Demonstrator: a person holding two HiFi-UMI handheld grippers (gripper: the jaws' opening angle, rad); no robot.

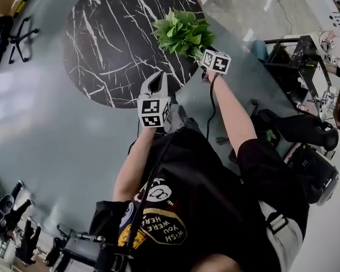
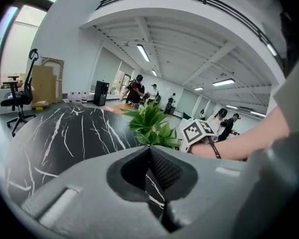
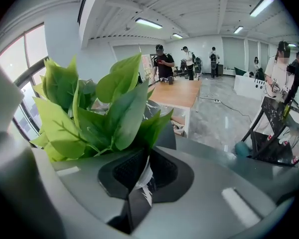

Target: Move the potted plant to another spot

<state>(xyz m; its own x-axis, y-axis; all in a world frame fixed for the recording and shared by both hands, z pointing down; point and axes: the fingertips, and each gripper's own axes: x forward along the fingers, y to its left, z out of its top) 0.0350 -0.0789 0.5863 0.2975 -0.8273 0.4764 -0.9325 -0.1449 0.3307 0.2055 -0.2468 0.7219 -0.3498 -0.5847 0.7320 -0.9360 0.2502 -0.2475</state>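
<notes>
The potted plant [image 1: 183, 33] with bright green leaves stands at the right edge of the round black marble table [image 1: 113, 38]. My right gripper [image 1: 199, 57] reaches in under the leaves. In the right gripper view its jaws are shut on a thin white piece at the base of the plant [image 3: 99, 113], seemingly the pot's rim [image 3: 146, 176]; the rest of the pot is hidden. My left gripper [image 1: 154, 79] hovers over the table's near edge, left of the plant [image 2: 150, 126], shut with nothing between its pads [image 2: 162, 168].
A black office chair [image 1: 11, 33] stands beyond the table at the left. Dark chairs and equipment [image 1: 306, 135] crowd the right side. A wooden table [image 3: 179, 93] and standing people [image 2: 134, 91] are farther off on the grey floor [image 1: 39, 112].
</notes>
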